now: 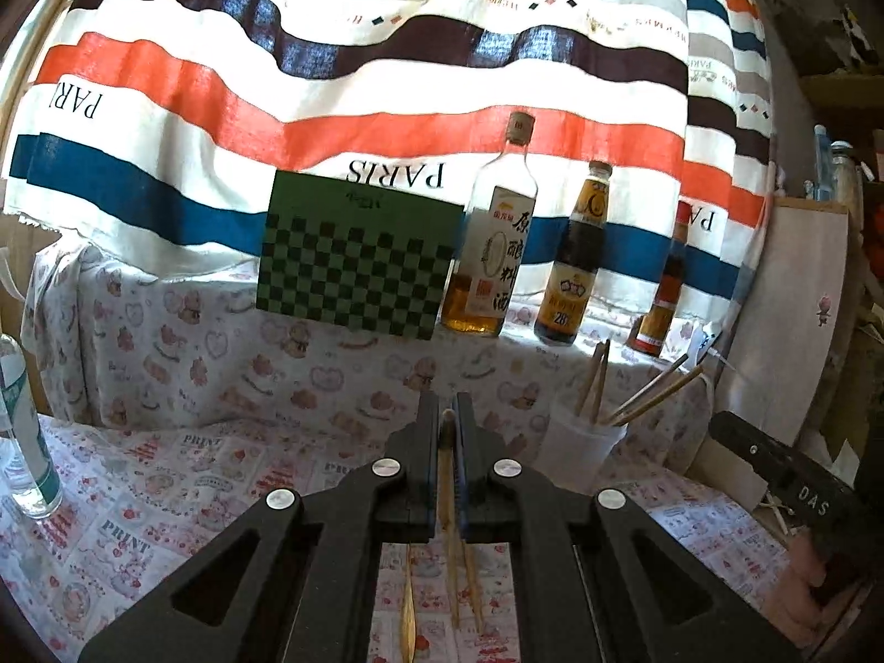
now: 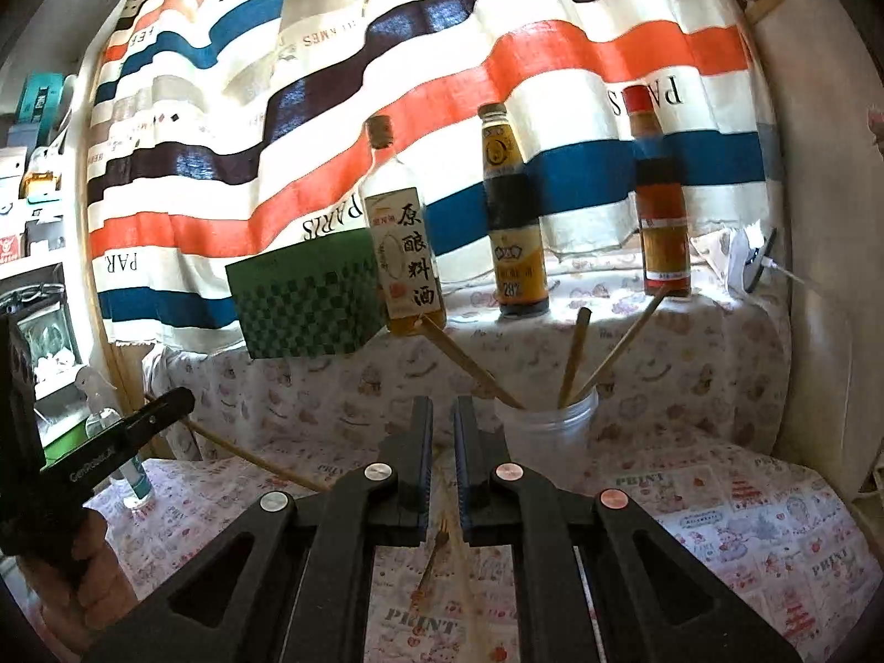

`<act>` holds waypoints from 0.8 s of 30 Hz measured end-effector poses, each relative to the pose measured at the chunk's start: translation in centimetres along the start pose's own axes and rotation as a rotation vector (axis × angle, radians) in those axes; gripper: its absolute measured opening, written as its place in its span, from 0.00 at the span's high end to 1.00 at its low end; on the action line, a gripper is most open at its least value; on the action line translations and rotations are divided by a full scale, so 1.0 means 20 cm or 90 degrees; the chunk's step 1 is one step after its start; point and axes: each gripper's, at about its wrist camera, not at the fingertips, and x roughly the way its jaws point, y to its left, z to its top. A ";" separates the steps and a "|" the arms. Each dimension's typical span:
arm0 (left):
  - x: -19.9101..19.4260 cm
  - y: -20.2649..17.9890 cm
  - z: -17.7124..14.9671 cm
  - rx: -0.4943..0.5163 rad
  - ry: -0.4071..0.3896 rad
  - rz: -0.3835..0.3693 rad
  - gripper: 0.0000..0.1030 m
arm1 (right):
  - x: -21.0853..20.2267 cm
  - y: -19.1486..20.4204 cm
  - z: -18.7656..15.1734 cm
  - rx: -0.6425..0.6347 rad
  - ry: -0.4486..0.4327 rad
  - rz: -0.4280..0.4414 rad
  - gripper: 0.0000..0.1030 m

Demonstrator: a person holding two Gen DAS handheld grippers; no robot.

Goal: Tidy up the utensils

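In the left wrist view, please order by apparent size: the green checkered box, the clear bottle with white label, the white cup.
1. green checkered box
2. clear bottle with white label
3. white cup

The cup stands nearer the camera, so its true size is unsure.

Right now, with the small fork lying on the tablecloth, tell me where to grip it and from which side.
Grip the small fork at mid-handle, coming down from above with the tool's jaws across the shaft. It lies flat on the printed tablecloth, so no side gives an edge to slip under, and the handle is its longest straight stretch.
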 end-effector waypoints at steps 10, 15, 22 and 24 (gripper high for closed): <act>0.02 -0.02 -0.03 0.010 0.009 0.004 0.96 | 0.31 0.01 -0.13 -0.017 0.230 -0.017 0.91; 0.01 -0.01 -0.02 0.003 0.005 0.004 0.96 | 0.54 -0.02 -0.31 0.014 0.429 0.014 0.91; 0.01 -0.02 -0.02 0.010 0.004 0.006 0.96 | 0.59 -0.01 -0.41 0.004 0.482 -0.013 0.75; 0.01 -0.03 -0.02 0.016 0.003 0.008 0.96 | 0.59 -0.01 -0.42 -0.001 0.484 -0.023 0.75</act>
